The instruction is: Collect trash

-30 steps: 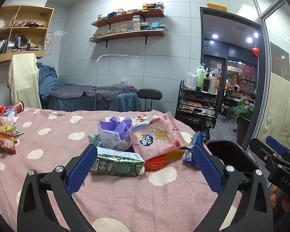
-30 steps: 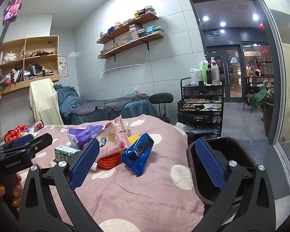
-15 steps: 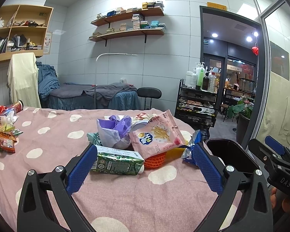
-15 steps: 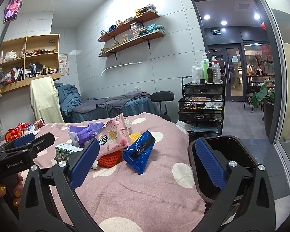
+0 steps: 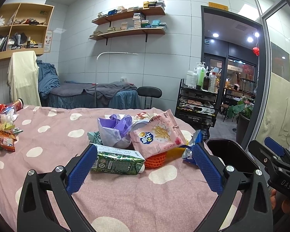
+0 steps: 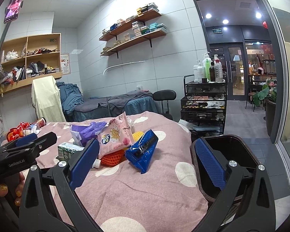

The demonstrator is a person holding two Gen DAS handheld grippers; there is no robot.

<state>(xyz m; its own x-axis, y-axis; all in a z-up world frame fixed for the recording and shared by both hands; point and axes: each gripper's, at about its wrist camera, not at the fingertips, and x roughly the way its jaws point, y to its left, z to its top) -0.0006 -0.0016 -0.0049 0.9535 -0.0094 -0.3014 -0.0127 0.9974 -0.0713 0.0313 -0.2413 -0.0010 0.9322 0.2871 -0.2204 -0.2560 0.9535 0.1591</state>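
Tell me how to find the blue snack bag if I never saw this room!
Look at the pink bedspread with white polka dots. Near its right edge, beside the dark bin, sits a heap of wrappers. The shiny blue foil snack bag lies at the heap's right side, next to a pink snack pouch; it is the only blue, crinkly packet there.

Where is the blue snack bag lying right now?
In the right wrist view the blue snack bag lies on the pink polka-dot bedspread, at the right edge of the trash pile, next to the pink snack bag and nearest the dark bin.
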